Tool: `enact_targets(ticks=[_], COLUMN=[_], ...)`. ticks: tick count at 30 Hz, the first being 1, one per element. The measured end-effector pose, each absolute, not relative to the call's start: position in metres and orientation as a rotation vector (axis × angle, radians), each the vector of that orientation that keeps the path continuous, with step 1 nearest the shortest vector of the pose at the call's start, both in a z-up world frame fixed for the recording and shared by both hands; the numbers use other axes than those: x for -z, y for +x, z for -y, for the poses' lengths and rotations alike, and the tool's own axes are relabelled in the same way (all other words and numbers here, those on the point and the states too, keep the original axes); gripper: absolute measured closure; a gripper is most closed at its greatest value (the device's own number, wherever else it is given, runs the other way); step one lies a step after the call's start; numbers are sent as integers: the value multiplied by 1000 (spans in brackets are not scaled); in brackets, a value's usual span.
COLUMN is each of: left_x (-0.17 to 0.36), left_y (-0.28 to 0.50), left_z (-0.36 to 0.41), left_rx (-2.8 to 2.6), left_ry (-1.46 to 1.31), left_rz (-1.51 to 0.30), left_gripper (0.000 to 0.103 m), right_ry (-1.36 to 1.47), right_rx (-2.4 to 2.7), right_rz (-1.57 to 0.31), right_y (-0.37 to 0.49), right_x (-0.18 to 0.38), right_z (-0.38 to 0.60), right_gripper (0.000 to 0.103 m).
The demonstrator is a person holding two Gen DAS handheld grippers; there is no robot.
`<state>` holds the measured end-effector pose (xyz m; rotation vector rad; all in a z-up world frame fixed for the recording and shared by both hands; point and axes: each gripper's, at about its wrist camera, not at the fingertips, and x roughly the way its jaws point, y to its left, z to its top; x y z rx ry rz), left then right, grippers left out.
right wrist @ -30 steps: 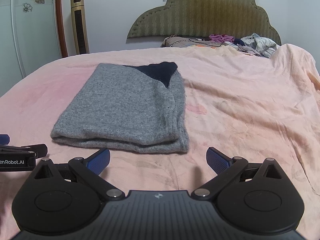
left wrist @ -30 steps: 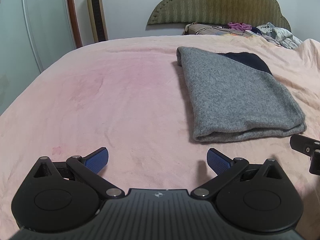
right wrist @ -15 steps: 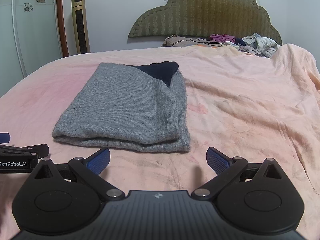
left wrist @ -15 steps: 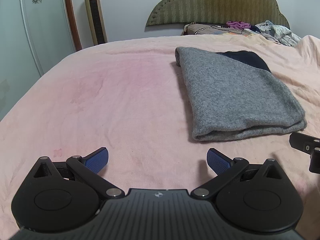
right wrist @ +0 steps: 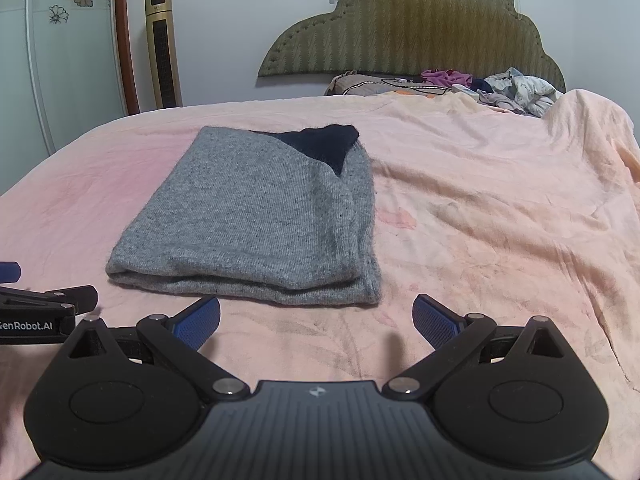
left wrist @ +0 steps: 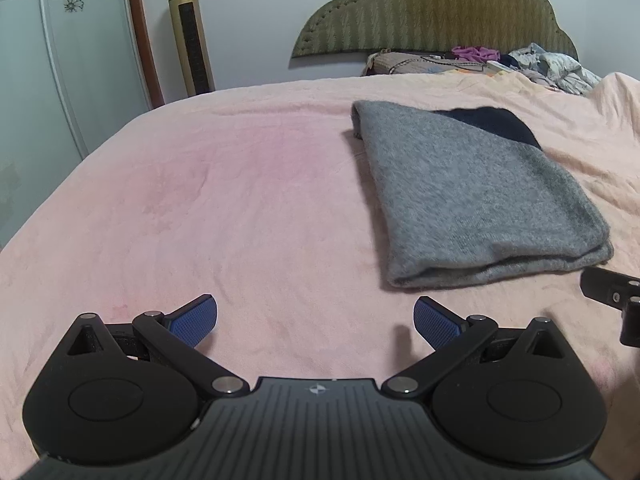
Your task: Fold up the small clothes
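Sweater [right wrist: 256, 216], grey and folded flat on the bed [right wrist: 480, 220], runs its long axis near-to-far, its near edge just beyond the wide-open, empty right gripper [right wrist: 316, 320] and far-right of the equally wide-open, empty left gripper [left wrist: 316, 320].

I get dim, soft indoor light, seemingly from overhead, faint shadows under the folded sweater [right wrist: 256, 216], and fisheye bending with dark corners.
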<state>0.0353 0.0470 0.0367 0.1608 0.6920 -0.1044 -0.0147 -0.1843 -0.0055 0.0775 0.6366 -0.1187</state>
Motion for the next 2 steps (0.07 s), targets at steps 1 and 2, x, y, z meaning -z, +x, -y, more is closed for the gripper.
enact_targets(ticks=[1, 2], left_x=[-38, -40], left_y=[37, 39], left_z=[-51, -57], left_rx=[100, 97], left_ry=[158, 154], left_rz=[-686, -680], left_gripper=[0, 0], right_ry=[78, 75], right_rx=[118, 117], right_rz=[-637, -637], right_y=[-14, -13], right_x=[5, 5], right_z=[185, 186], right_gripper=[0, 0])
